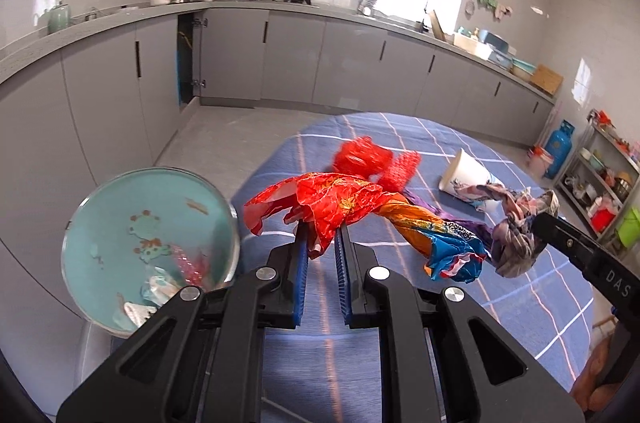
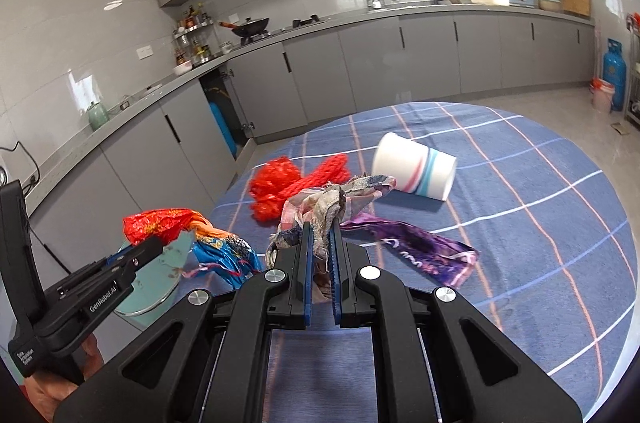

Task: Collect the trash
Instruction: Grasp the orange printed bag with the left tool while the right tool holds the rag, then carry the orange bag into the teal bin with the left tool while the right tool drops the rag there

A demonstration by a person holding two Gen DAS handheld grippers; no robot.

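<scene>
Our left tongs [image 1: 322,237] pinch a red and orange wrapper [image 1: 340,201], lifted near the tabletop's [image 1: 540,303] left edge, beside the round blue bin [image 1: 120,223]. Our right tongs [image 2: 320,235] squeeze a crumpled, faded wrapper [image 2: 320,201]. On the tabletop we see a purple wrapper [image 2: 416,243], red netting [image 2: 280,185] and a tipped white cup [image 2: 412,165].
</scene>
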